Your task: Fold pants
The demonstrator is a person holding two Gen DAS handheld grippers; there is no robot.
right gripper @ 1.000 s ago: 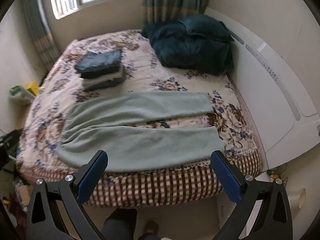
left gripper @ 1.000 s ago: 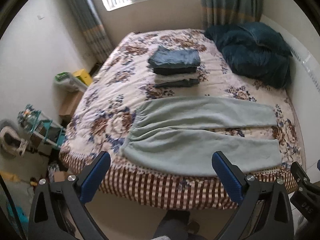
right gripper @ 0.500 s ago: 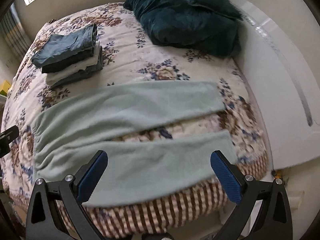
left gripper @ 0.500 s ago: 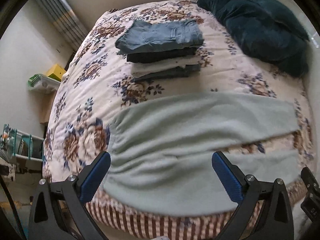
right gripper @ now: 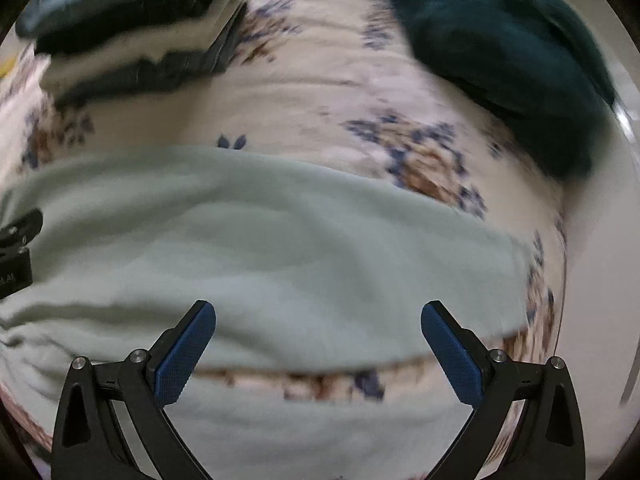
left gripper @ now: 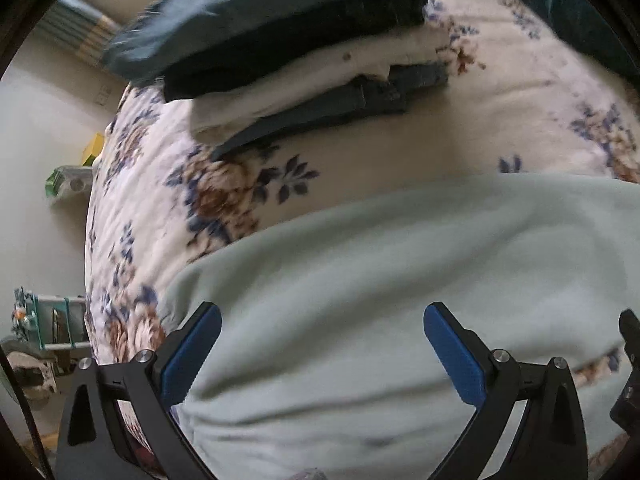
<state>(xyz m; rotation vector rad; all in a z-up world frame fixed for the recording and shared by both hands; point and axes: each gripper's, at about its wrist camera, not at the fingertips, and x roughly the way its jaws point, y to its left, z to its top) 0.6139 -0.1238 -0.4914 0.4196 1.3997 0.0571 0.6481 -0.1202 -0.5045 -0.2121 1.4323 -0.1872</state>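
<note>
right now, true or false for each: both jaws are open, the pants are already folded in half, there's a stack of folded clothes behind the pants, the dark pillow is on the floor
1. Both sets of jaws are open: true. The left gripper and right gripper hold nothing.
2. The pale green pants are folded in half: false. They lie spread flat, legs apart.
3. A stack of folded clothes sits behind the pants: true.
4. The dark teal pillow is on the floor: false. It rests on the floral bedspread.
</note>
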